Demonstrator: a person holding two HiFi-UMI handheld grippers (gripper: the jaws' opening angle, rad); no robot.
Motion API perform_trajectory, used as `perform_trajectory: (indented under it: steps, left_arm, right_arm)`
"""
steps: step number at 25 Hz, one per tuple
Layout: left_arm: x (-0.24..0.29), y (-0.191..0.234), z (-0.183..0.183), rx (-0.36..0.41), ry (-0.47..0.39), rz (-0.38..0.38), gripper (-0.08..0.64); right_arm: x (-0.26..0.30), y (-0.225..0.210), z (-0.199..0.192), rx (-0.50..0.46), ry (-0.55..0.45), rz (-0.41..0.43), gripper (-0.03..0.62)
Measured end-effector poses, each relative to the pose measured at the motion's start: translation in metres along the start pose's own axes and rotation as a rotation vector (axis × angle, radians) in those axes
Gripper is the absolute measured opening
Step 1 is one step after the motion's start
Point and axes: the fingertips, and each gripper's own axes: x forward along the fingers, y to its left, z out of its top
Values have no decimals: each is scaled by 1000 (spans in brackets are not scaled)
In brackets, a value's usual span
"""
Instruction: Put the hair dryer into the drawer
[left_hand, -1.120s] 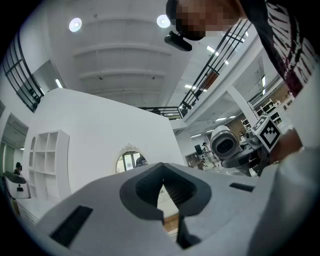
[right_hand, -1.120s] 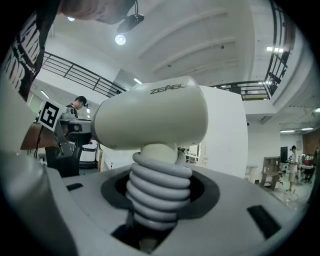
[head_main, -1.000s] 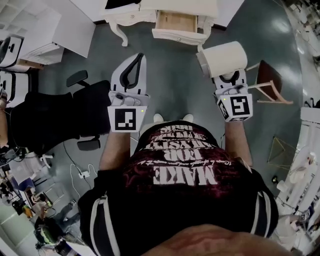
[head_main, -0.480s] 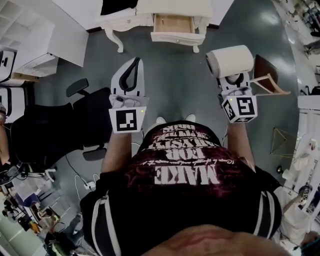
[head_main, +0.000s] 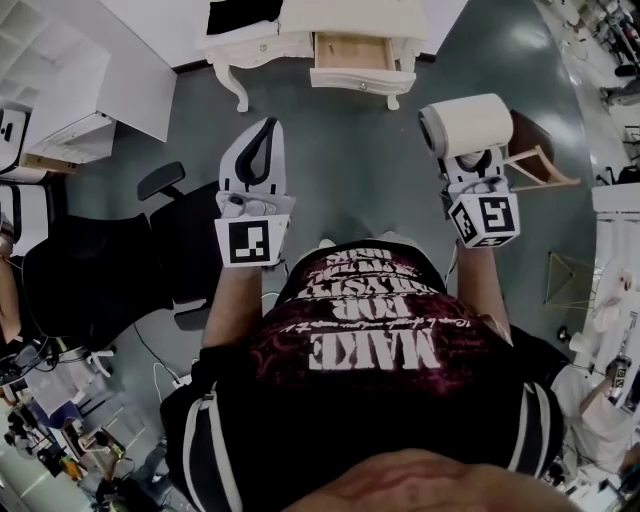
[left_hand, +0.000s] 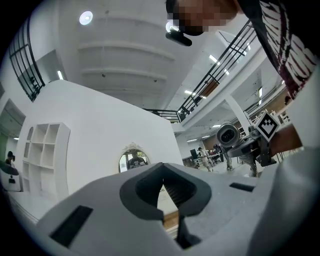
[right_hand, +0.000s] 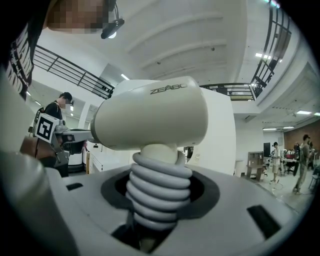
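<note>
An off-white hair dryer (head_main: 470, 123) with a grey cord coiled round its handle stands in my right gripper (head_main: 470, 160), whose jaws are shut on that handle. The right gripper view shows the dryer's barrel (right_hand: 155, 115) lying sideways above the right gripper (right_hand: 159, 175). My left gripper (head_main: 266, 128) is held out beside it, shut, with nothing in it; in its own view the left gripper (left_hand: 162, 170) has its tips together. Ahead, a white ornate table (head_main: 260, 45) has its wooden drawer (head_main: 355, 55) pulled open.
A black office chair (head_main: 100, 260) stands at the left on the grey floor. A white shelf unit (head_main: 60, 90) is at the far left, and a wooden chair (head_main: 535, 160) is right of the dryer. A black item (head_main: 245, 12) lies on the table top.
The person has moved on toward the table, so the office chair has slid back in the head view. Both grippers are carried forward; the right gripper's hold on the dryer is unchanged.
</note>
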Motion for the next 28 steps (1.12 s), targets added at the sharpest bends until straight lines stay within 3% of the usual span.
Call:
perform_trajectory:
  steps: [10, 18, 28]
  left_arm:
    - [-3, 4, -13, -28, 9, -18, 3]
    - [33, -15, -17, -47, 15, -65, 3]
    - [87, -13, -37, -44, 37, -28, 3]
  right_arm:
    - [-8, 8, -3, -8, 20, -23, 195]
    - [-4, -26, -19, 26, 40, -53, 196]
    - [34, -70, -32, 33, 56, -38, 196]
